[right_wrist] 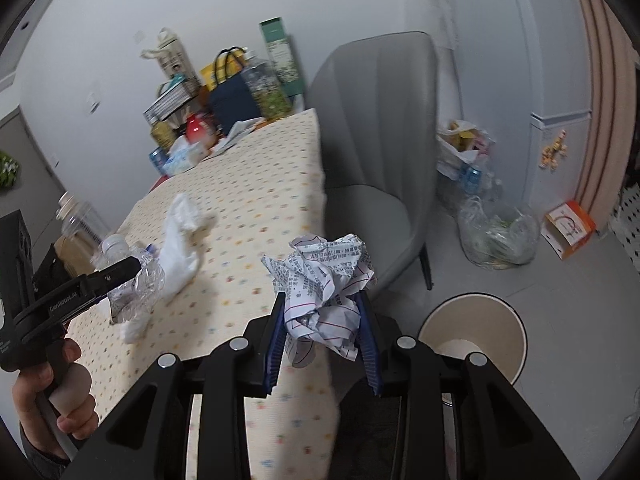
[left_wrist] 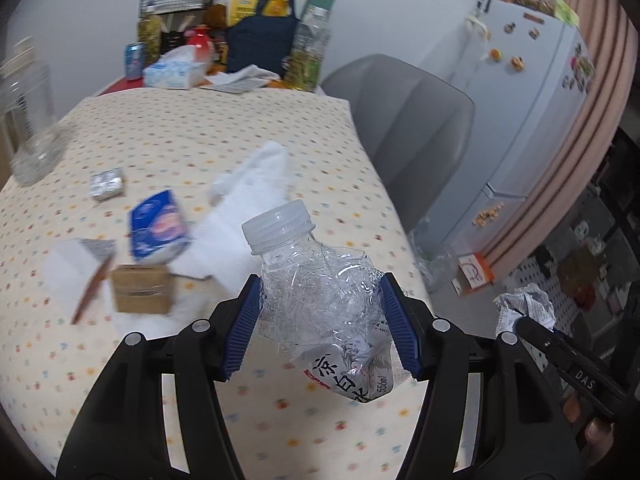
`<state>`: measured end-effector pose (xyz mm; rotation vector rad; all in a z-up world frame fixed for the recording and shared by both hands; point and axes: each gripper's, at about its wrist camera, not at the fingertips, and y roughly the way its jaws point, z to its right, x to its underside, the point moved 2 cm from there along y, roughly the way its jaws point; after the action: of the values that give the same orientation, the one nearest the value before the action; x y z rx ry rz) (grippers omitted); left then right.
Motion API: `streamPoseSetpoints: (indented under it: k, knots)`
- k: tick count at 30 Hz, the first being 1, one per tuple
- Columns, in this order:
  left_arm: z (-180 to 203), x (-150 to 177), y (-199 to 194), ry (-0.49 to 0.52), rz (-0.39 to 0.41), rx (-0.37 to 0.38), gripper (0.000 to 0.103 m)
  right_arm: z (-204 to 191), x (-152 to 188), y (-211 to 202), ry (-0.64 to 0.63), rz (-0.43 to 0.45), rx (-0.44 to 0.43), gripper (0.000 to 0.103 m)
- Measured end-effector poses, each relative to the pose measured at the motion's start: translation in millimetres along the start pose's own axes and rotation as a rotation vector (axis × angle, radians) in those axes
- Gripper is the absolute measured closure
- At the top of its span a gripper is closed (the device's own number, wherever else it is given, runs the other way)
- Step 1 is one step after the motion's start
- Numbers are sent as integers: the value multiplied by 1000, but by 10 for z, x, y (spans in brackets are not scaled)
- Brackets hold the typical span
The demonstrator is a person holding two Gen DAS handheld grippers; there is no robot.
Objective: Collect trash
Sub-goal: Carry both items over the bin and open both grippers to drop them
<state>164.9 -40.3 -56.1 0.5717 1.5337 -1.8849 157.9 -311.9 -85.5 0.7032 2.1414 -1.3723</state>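
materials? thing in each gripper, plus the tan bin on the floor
Bottle in the left gripper: thin clear plastic, glossy, crushed into sharp creases; white ribbed cap.
Paper ball in the right gripper: matte printed paper, crumpled.
Bin: matte beige; plastic or paperboard, can't tell.

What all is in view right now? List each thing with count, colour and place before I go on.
crushed bottle: 1, clear with white cap, between the left gripper's pads
crumpled paper: 1, white with print, between the right gripper's pads
table: 1, cream dotted cloth, centre
white bag: 1, white, mid-table
blue packet: 1, blue, beside the bag
cardboard box: 1, brown, near edge
foil pack: 1, silver, left
glass jar: 1, clear, far left
chair: 1, grey, beside table
bin: 1, beige, on the floor
left gripper: black, blue pads, holding
right gripper: same, holding
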Motion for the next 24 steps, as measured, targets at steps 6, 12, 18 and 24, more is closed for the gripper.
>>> streamPoseSetpoints:
  k: [6, 12, 18, 24]
  knots:
    - [524, -29, 368, 73, -53, 39, 43, 590, -18, 65, 99, -1, 50, 69]
    - [946, -49, 681, 125, -100, 70, 43, 1034, -32, 158, 173, 7, 85, 66]
    - [1299, -26, 946, 170, -144, 90, 42, 1440, 4, 212, 238, 51, 152, 16]
    - [1613, 22, 1116, 213, -182, 115, 42, 1835, 89, 168, 303, 36, 190, 17]
